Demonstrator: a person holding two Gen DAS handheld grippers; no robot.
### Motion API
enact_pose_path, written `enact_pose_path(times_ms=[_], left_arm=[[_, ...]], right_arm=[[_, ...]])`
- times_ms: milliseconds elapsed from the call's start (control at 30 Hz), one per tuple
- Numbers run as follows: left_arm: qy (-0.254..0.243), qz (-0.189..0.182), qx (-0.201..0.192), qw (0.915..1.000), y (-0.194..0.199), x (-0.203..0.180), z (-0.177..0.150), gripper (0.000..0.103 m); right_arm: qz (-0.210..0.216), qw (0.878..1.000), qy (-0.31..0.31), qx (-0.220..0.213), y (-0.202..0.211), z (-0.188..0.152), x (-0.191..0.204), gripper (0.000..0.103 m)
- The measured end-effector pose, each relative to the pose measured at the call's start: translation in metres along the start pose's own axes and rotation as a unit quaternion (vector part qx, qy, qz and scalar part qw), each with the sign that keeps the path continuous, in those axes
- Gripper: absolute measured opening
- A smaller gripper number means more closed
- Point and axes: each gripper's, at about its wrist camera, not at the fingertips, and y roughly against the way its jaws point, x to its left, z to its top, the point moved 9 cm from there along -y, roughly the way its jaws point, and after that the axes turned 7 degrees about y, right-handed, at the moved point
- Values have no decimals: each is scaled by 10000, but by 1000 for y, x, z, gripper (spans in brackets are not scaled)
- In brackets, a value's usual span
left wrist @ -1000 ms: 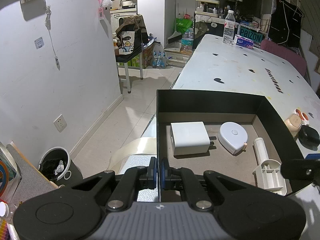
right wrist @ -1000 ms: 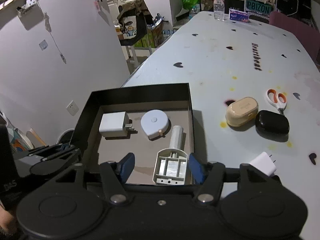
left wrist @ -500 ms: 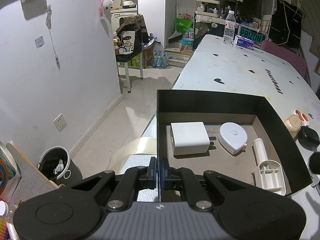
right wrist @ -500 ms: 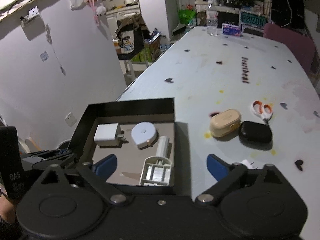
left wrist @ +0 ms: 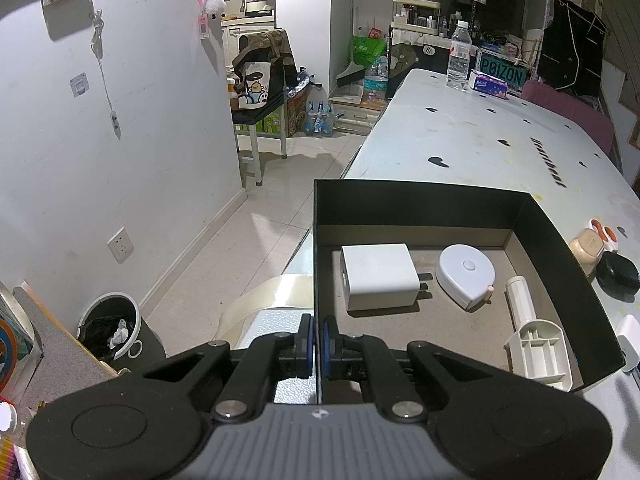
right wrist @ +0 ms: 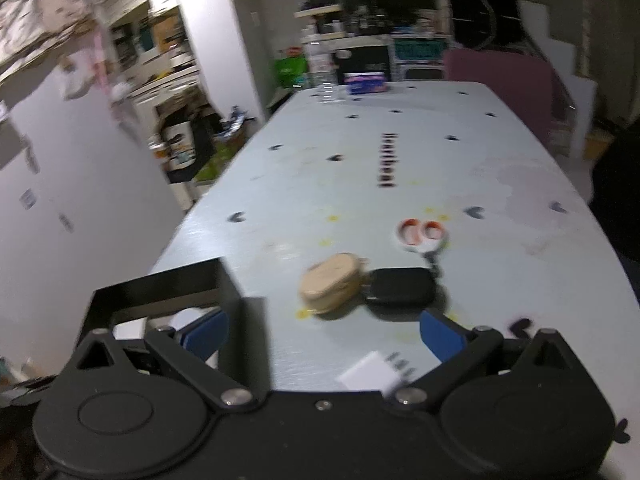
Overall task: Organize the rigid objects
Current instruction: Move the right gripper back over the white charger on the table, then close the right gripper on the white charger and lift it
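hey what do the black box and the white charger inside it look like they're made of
Black box: probably cardboard, with thin matte black walls and a raw brown floor inside. White charger: looks like smooth hard plastic with a satin sheen, crisp moulded edges and metal prongs.

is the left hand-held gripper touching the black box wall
Touching: in the left wrist view the left hand-held gripper is shut with its blue pads clamped on the near wall of the black cardboard box.

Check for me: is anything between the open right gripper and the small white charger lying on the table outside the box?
Nothing visible. The right gripper, jaws opening and holding nothing, has the white charger just below it on bare table. The tan case and black case lie beyond it, the box off to the left.
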Motion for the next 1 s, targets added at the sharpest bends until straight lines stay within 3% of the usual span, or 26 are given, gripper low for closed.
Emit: enact_pose_path(times_ms=[200,367,567,767,833,1000], left_arm=[[2,1,1,10000,0,0,0,4],[4,-2,1,10000,0,1,0,4],[3,-4,1,10000,0,0,0,4],[3,-1,0,10000,0,1,0,4],[4,-2,-1,10000,0,0,0,4],[4,-3,0,10000,0,0,0,4]], right_arm=[[-85,9986,-472,202,-17,-9,-41,103],[380,9967,-663,274,-31,-13,-53,103],[1011,9906,-618,683,-55,-25,-47,103],[1114,9862,-486,1123,-67,-40,-37,102],[1201,9848,-328,1213,-68,-45,-30,94],[1441,9801,-35,1366,-63,-53,-15,91]])
